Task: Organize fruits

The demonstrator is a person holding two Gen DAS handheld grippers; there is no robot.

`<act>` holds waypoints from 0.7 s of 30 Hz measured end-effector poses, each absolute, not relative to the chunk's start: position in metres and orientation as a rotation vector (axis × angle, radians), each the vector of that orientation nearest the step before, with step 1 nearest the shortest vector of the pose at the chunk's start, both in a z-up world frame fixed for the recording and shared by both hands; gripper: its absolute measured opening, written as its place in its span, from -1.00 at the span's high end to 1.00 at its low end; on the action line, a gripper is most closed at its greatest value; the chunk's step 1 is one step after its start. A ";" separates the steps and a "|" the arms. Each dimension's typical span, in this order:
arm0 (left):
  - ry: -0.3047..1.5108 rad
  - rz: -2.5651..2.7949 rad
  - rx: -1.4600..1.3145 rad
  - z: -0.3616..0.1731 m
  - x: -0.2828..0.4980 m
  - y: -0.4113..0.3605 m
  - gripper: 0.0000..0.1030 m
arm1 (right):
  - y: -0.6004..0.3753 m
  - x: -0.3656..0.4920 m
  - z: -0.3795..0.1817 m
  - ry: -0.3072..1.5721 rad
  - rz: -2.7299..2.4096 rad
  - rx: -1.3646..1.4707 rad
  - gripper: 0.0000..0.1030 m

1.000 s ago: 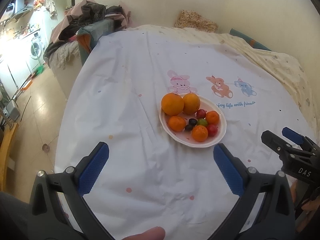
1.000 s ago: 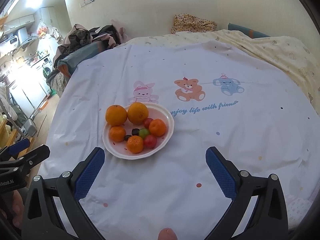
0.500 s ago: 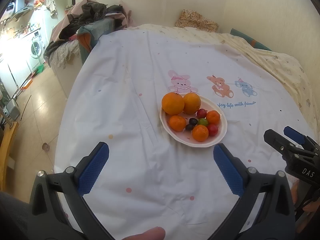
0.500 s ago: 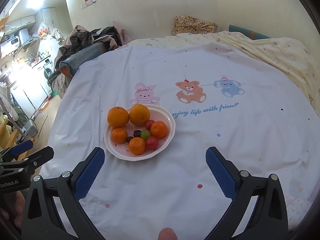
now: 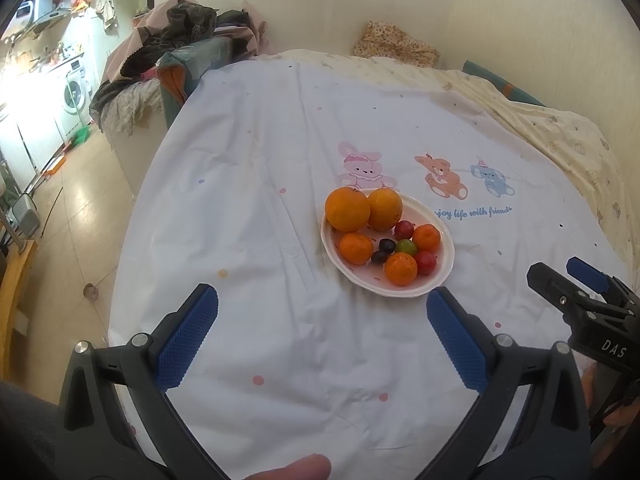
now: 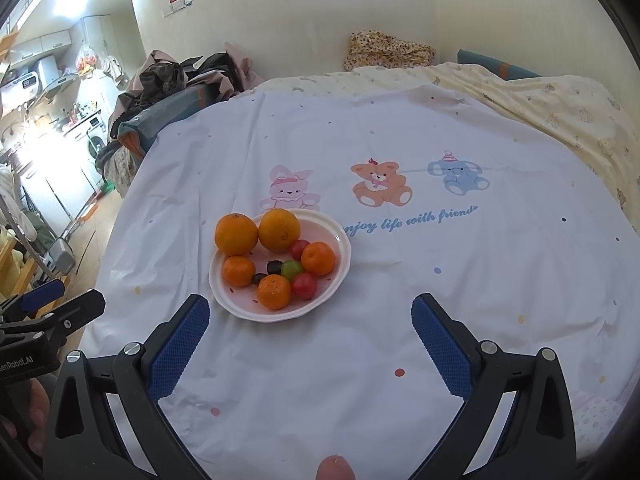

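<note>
Left wrist view: the left claw [image 5: 322, 314] hangs with its blue pads spread wide apart, holding nothing, above a white sheet [image 5: 260, 184] on a bed. A plate [image 5: 446, 268] of oranges, tangerines and small fruits sits just ahead, slightly right.

Right wrist view: the right claw [image 6: 310, 320] is also spread wide and empty. The plate [image 6: 344, 248] lies ahead to its left, beside printed cartoon animals [image 6: 380, 184].

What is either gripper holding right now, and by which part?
Nothing. The left gripper and right gripper are both open and empty; all fruit sits on the plate.
</note>
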State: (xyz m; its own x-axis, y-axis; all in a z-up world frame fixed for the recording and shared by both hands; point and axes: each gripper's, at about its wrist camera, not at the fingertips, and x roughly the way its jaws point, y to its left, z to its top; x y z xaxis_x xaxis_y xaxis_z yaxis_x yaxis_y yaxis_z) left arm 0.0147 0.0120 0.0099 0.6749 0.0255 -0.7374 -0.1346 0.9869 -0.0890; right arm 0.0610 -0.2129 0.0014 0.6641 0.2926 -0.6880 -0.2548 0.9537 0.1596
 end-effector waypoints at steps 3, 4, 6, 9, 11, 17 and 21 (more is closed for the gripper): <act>0.827 0.094 -0.136 0.010 0.015 0.012 -1.00 | -0.213 0.060 0.002 0.780 0.311 0.053 -1.00; 0.828 0.092 -0.138 0.010 0.016 0.012 -1.00 | -0.213 0.060 0.002 0.780 0.311 0.052 -1.00; 0.827 0.093 -0.135 0.010 0.015 0.012 -1.00 | -0.214 0.061 0.002 0.784 0.312 0.054 -1.00; 0.826 0.093 -0.136 0.010 0.015 0.012 -1.00 | -0.213 0.061 0.002 0.785 0.311 0.052 -1.00; 0.826 0.094 -0.138 0.011 0.015 0.012 -1.00 | -0.213 0.061 0.002 0.785 0.310 0.051 -1.00; 0.825 0.094 -0.138 0.011 0.016 0.013 -1.00 | -0.212 0.061 0.001 0.786 0.310 0.046 -1.00; 0.829 0.093 -0.139 0.011 0.016 0.012 -1.00 | -0.212 0.060 0.001 0.787 0.310 0.047 -1.00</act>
State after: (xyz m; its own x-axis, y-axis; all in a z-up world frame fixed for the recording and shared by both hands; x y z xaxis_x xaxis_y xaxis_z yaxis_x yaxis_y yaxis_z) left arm 0.0156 0.0124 0.0106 0.6720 0.0276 -0.7400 -0.1365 0.9868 -0.0871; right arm 0.0605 -0.2119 0.0011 0.6632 0.2916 -0.6893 -0.2565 0.9538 0.1567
